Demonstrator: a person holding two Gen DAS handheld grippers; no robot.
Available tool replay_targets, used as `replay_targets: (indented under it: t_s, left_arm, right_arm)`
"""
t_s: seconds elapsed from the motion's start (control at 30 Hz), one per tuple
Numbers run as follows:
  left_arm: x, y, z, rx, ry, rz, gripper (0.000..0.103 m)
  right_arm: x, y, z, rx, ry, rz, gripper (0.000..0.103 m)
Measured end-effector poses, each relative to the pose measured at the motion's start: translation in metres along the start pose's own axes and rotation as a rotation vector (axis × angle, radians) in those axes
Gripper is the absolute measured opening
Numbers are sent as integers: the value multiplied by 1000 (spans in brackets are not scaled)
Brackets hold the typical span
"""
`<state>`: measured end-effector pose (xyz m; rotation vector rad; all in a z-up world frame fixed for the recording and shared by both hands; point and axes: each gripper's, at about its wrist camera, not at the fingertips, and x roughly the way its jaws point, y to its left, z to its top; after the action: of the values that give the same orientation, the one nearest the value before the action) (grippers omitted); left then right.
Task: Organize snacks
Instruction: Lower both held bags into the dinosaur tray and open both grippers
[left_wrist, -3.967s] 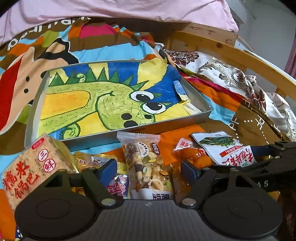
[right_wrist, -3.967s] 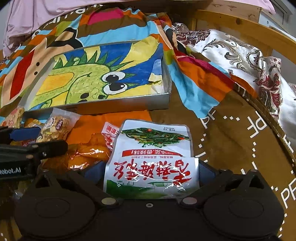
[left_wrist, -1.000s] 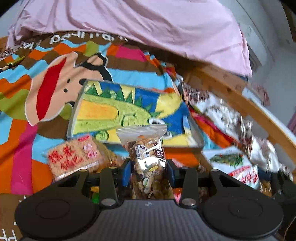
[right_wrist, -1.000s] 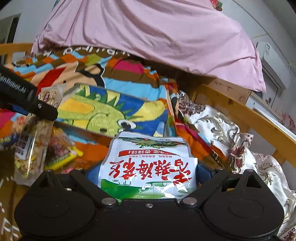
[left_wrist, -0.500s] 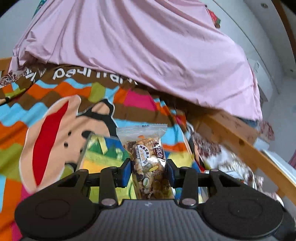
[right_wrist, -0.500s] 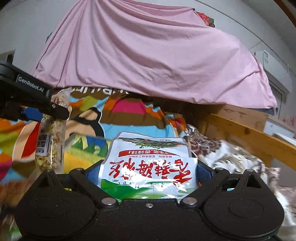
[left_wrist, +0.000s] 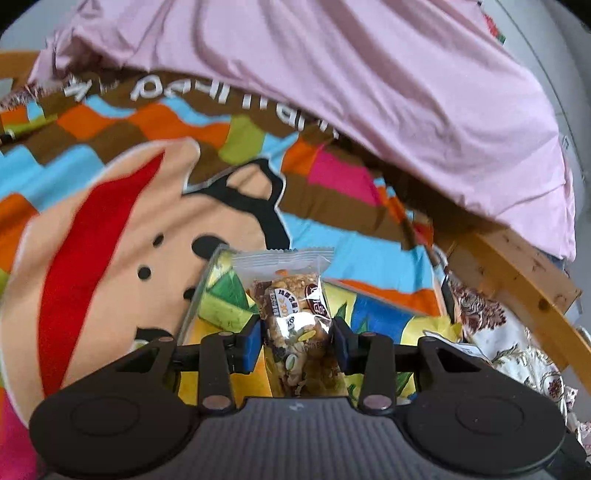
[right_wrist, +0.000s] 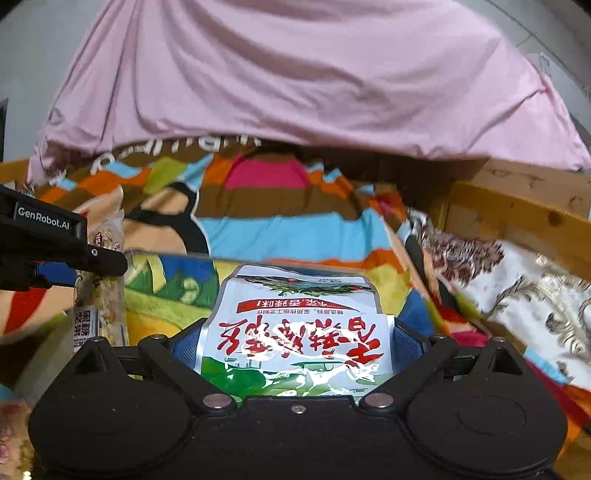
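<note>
Left gripper (left_wrist: 296, 341): its blue pads are clamped on the two sides of a clear packet of mixed nuts (left_wrist: 291, 317), which stands upright between them, sealed top edge uppermost. The packet hangs above the near left part of a shallow tray (left_wrist: 195, 295) whose floor bears a green-and-yellow cartoon drawing.

Right gripper (right_wrist: 293, 347): its jaws stand wide and are pressed against both edges of a white snack pouch (right_wrist: 295, 328) printed with red characters and a green vegetable picture; the pouch lies flat between them, its far end over the tray's painted floor (right_wrist: 173, 291). From this view the other gripper's arm (right_wrist: 55, 240) and its nut packet (right_wrist: 101, 295) appear at the left, just beside the pouch's side of the tray.

Setting: the tray rests on a bright cartoon blanket (left_wrist: 110, 221). A pink sheet (right_wrist: 295, 81) drapes across the far side. A wooden bed rail (right_wrist: 517, 218) and a floral cloth (right_wrist: 535, 295) lie to the right.
</note>
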<state>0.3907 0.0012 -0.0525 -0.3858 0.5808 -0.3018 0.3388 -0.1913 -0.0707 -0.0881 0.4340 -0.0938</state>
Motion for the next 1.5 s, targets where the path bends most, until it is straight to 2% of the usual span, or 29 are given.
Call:
replay_targets:
  t_s: [0.13, 0.4, 0.6, 0.7, 0.77, 0.93, 1.07, 1.3, 1.5]
  left_arm:
    - [16, 0, -11, 18, 56, 14, 43]
    - [32, -3, -24, 47, 121, 37, 43]
    - [38, -2, -29, 53, 166, 62, 45]
    - [37, 1, -29, 40, 176, 71, 62]
    - [34, 3, -28, 25, 170, 78, 76]
    - [19, 3, -24, 9, 155, 92, 86]
    - [-5, -5, -19, 30, 93, 106, 103]
    - [-51, -27, -15, 116, 12, 150, 102]
    - [-100, -52, -29, 233, -102, 153, 103]
  right_arm:
    - [15, 1, -7, -1, 74, -2, 97]
    - [26, -1, -13, 5, 163, 13, 98]
    - [29, 0, -12, 1, 195, 18, 99]
    - [26, -1, -11, 8, 195, 21, 101]
    - [22, -3, -8, 17, 186, 19, 102]
    - [1, -16, 1, 58, 130, -4, 102]
    - [-28, -32, 11, 98, 51, -24, 102]
    - [-87, -47, 20, 127, -83, -37, 102]
    - [-143, -52, 18, 148, -209, 20, 102]
